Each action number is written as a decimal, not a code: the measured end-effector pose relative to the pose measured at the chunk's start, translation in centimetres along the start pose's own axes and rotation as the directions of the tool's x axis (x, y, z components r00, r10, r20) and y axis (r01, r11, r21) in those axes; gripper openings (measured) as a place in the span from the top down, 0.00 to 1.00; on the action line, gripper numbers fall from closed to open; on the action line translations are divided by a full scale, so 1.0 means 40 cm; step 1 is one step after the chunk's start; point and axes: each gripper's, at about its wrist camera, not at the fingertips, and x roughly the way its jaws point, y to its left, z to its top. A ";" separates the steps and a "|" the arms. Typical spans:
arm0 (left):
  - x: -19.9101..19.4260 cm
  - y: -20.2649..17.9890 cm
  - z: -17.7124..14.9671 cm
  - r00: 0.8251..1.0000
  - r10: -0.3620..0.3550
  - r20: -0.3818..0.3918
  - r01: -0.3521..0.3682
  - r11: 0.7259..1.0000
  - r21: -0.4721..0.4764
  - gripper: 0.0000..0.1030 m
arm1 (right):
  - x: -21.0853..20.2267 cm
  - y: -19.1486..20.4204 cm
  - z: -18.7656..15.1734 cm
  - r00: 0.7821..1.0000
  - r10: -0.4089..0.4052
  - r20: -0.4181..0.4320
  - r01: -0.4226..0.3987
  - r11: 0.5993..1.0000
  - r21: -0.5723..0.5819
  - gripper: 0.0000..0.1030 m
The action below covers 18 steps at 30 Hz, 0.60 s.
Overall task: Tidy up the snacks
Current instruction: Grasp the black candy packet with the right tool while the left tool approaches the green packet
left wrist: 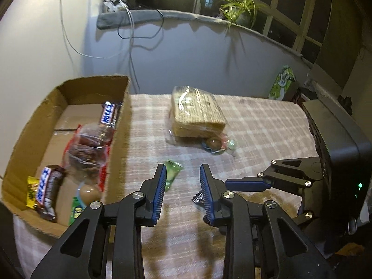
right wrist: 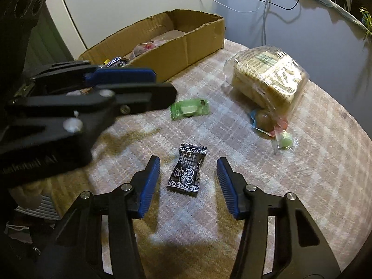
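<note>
My right gripper [right wrist: 188, 174] hangs spread around the small black printed candy wrapper [right wrist: 187, 171], pads not touching. My left gripper [left wrist: 183, 181] (fingers also apart) holds nothing beside the green sweet packet [left wrist: 172, 173].

Open brown cardboard box [left wrist: 69, 88], far left on the checked cloth, holds two dark chocolate bars, a clear bag of brown pastries [left wrist: 89, 148], a yellow sweet and a green packet. Clear-wrapped loaf of sliced bread [right wrist: 267, 74] lies far right, with a brown jelly cup [right wrist: 264, 119] and a small pale-green wrapped candy [right wrist: 284, 140] against its near end. Green sachet [right wrist: 189, 109] lies flat mid-cloth. Black printed sachet [right wrist: 187, 171] lies flat nearest.
</note>
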 end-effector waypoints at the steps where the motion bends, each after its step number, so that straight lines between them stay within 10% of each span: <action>1: 0.009 -0.002 0.000 1.000 -0.001 -0.007 0.001 1.000 0.003 0.73 | 0.004 -0.002 0.000 1.000 -0.002 -0.001 0.002 1.000 0.003 0.51; 18: 0.142 0.002 0.005 0.994 0.061 -0.096 -0.055 0.997 0.059 0.74 | 0.027 -0.018 -0.001 1.000 -0.025 -0.011 0.025 0.999 -0.031 0.73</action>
